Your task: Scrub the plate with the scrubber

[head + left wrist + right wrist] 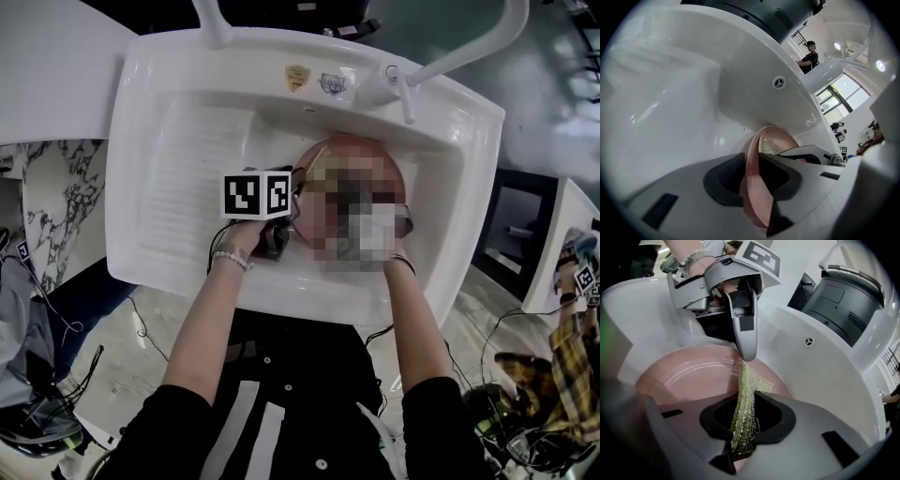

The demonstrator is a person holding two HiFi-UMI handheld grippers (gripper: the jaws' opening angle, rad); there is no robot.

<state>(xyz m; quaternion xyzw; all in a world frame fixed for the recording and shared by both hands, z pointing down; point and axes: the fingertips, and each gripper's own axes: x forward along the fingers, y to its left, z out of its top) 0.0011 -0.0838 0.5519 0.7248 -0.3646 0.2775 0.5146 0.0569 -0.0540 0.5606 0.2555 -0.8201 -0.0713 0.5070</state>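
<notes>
Plate (689,371): in sink (187,141), rim clamped by left gripper (752,179).
Scrubber (749,380): pinched by right gripper (745,422).
Risk: scrub pressure may slip the rim.

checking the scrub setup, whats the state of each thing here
left hand-held gripper, shut on the plate rim
right hand-held gripper, shut on the scrubber
plate, in the sink, held by its rim
scrubber, folded, pinched at one end, the other end on the plate
</notes>
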